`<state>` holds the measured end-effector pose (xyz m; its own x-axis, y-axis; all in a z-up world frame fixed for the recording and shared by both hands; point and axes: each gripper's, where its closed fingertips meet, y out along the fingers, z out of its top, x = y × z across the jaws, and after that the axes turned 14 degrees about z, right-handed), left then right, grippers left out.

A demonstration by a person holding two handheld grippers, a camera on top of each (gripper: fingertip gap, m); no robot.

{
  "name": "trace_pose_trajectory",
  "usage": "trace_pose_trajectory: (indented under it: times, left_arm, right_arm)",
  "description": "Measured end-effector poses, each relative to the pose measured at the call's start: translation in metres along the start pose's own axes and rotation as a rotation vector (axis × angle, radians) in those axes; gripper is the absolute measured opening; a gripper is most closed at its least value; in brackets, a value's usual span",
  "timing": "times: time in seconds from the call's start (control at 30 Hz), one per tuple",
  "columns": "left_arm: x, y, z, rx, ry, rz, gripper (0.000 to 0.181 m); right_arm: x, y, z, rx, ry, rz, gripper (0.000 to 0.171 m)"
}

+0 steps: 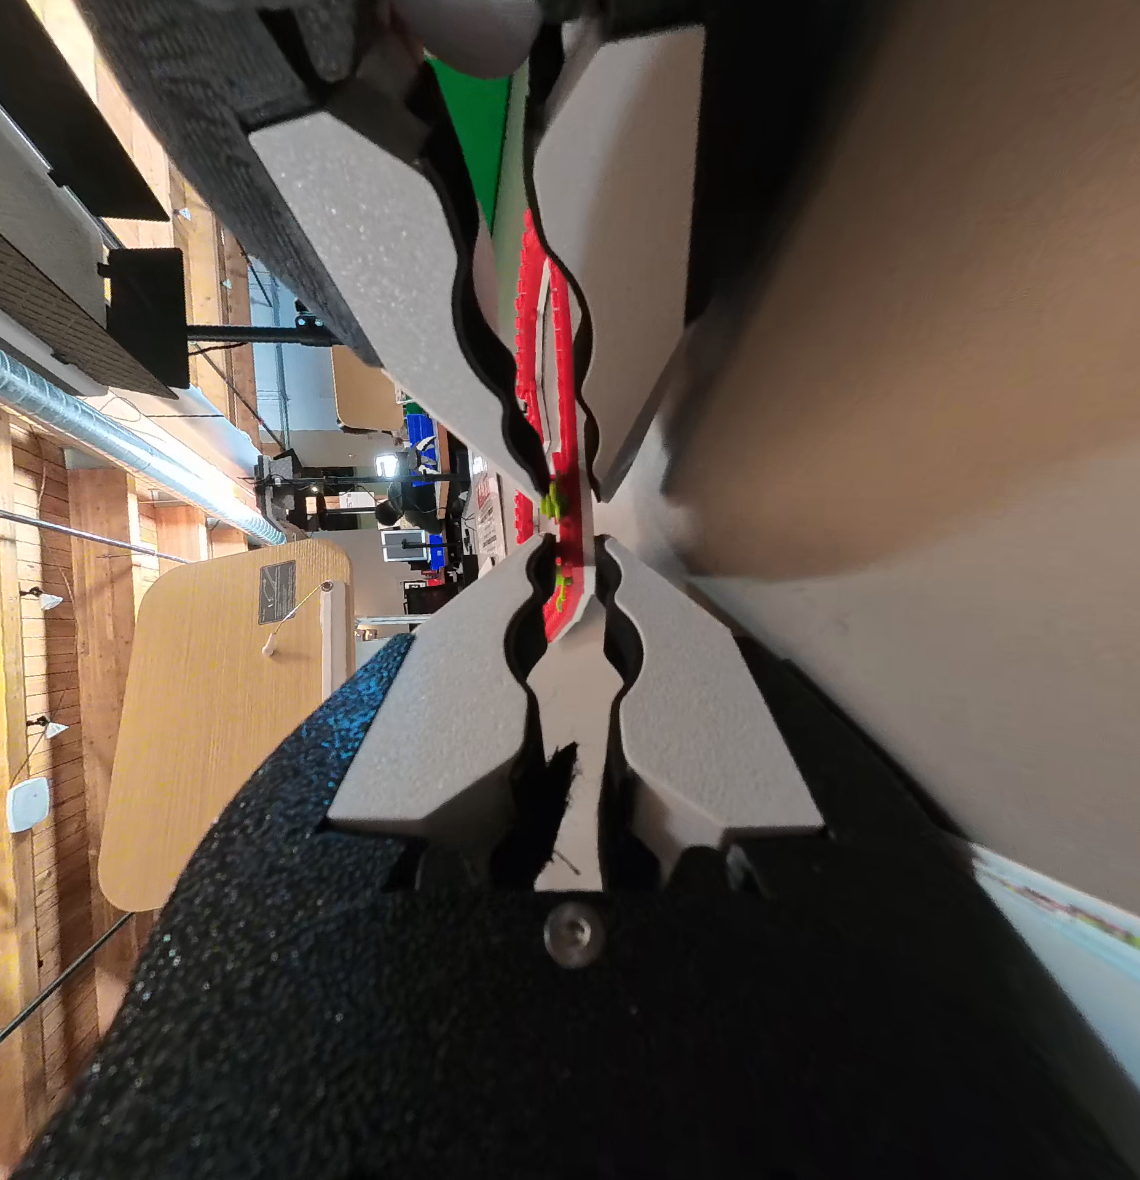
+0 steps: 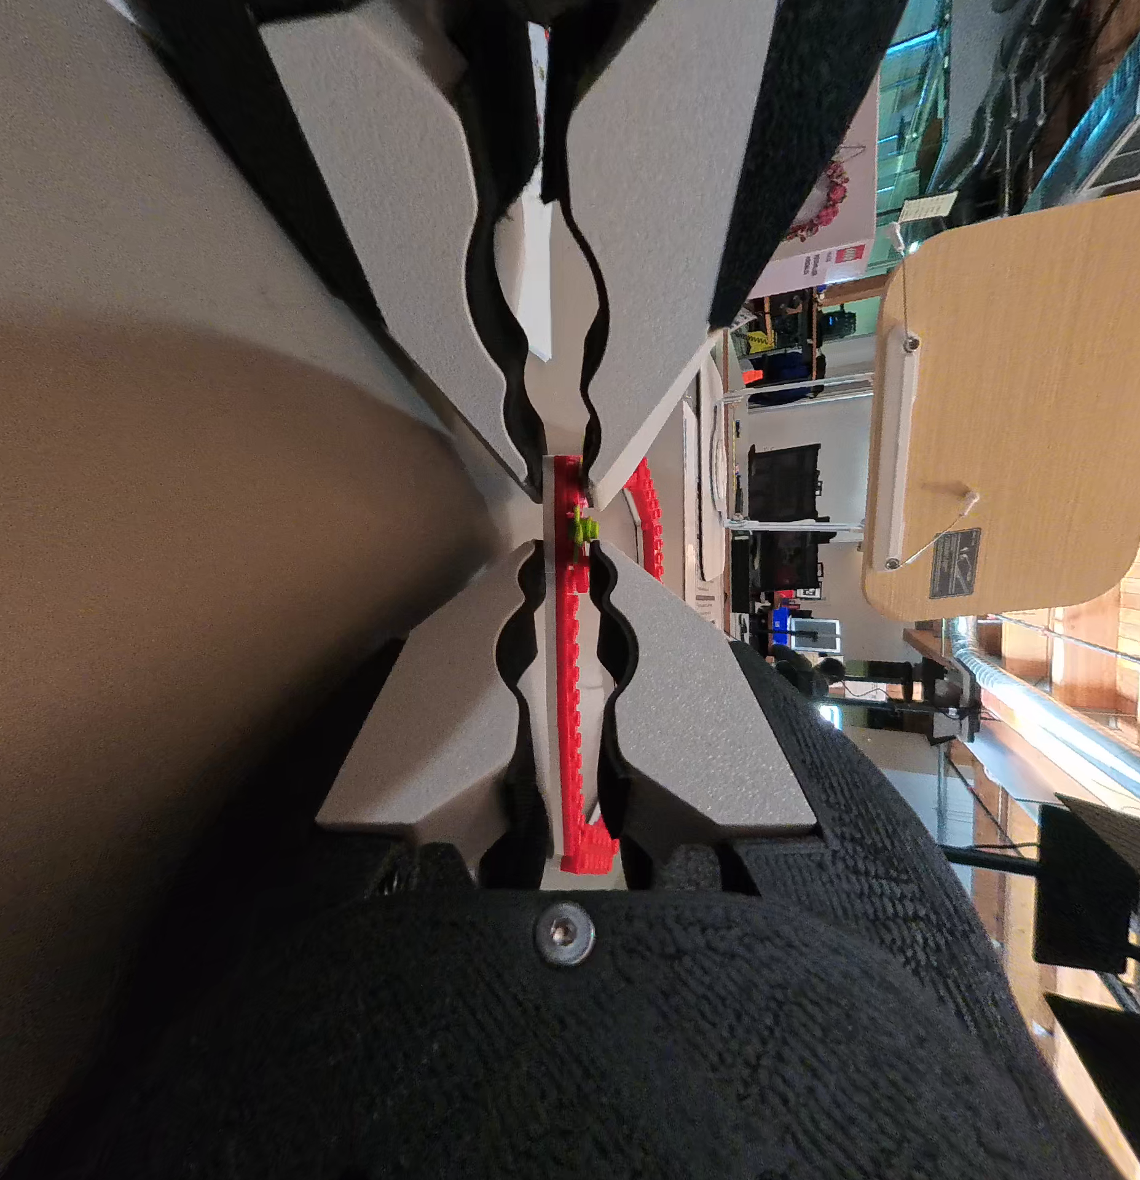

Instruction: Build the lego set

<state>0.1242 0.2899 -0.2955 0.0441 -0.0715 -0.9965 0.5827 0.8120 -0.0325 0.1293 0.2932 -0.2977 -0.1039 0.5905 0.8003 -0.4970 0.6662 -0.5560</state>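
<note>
Right wrist view shows both your tongs [image 2: 564,520] pinching the red lego ring [image 2: 567,670] beside its lime sprig [image 2: 583,529]; next, seat it gently.

Red studded lego ring [image 2: 567,670], lime-green piece [image 2: 583,529], grey gripper fingers [image 2: 452,715], black wavy pads [image 2: 612,645]

dark printed label [image 2: 955,562] on wooden panel [image 2: 1014,408], red logo [image 2: 1045,255] on white box [image 2: 829,211]
</note>
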Motion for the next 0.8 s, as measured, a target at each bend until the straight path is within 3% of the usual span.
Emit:
trace_pose_trajectory:
  times: [0.37, 0.5, 0.8]
  left_arm:
    - [0.000, 0.000, 0.000, 0.002, 0.018, 0.005, 0.010]
    - [0.001, 0.000, 0.000, -0.003, 0.008, 0.002, 0.010]
    - [0.000, 0.000, -0.001, -0.002, -0.021, -0.001, 0.010]
  right_arm:
    - [-0.002, 0.000, -0.001, 0.042, 0.051, 0.032, 0.013]
    - [0.000, -0.003, -0.006, 0.062, 0.103, 0.034, 0.030]
    - [0.000, -0.003, -0.011, 0.045, 0.058, 0.020, 0.025]
